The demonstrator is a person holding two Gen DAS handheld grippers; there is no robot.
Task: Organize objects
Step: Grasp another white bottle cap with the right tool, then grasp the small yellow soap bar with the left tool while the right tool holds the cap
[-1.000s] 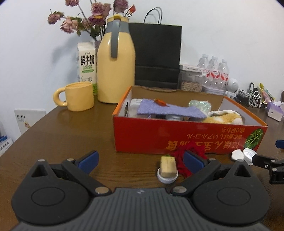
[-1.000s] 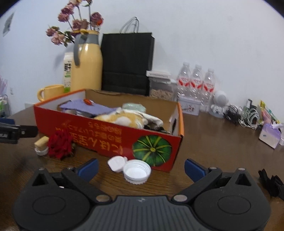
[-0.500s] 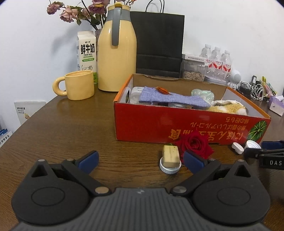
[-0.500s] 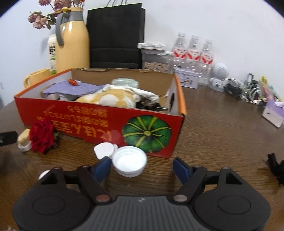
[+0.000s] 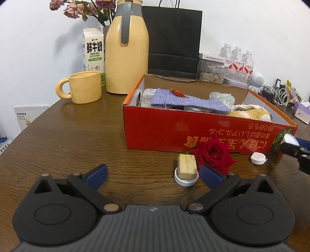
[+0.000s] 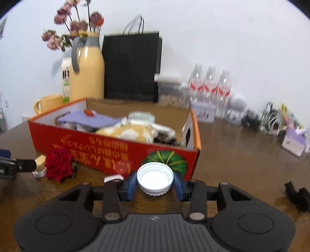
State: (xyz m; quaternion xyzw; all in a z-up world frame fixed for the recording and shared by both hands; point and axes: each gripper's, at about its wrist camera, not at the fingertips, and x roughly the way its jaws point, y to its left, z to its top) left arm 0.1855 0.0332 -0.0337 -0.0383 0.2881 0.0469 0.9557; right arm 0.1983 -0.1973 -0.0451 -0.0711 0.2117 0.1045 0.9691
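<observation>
Right gripper (image 6: 155, 183): pinching a white screw cap (image 6: 154, 178) between its blue pads, open side up, raised in front of the pumpkin picture on the box.
Left gripper (image 5: 153, 173): spread wide over bare table (image 5: 77, 139), nothing between the blue pads; right pad just beside the rose.
Small cap and block: white bottle cap (image 5: 186, 177) on the table with a tan rectangular block (image 5: 187, 166) resting on top, near the left gripper's right pad.
Rose (image 5: 214, 153): red bloom lying on the table against the box's near wall, right of the block.
Flip cap (image 5: 258, 158): small, white, on the table right of the rose, close to the box's near right corner.
Cardboard box (image 5: 164, 133): red-orange, open-topped, near wall printed with upside-down yellow Japanese characters and a green pumpkin picture at its right end.
Box contents: lavender knitted cloth (image 5: 186, 101) with a small orange item on top at left, pale green object (image 5: 222, 97) at the far side, yellow-and-white plush (image 5: 250, 113) at right.
Mug (image 5: 83, 89): yellow, left of the box, handle to the left.
Thermos jug (image 5: 127, 48): tall, yellow with grey handle, behind the mug.
Milk carton (image 5: 94, 56): reads "鲜牛奶 FRESH MILK", far left beside the jug; dried pink flowers (image 5: 77, 9) above.
Paper bag (image 5: 173, 40): black, upright behind the box.
Water bottles (image 5: 237, 62): three, red-and-white labels, far right by the wall; label text too small to read.
Cables (image 5: 277, 95): tangled, far right.
</observation>
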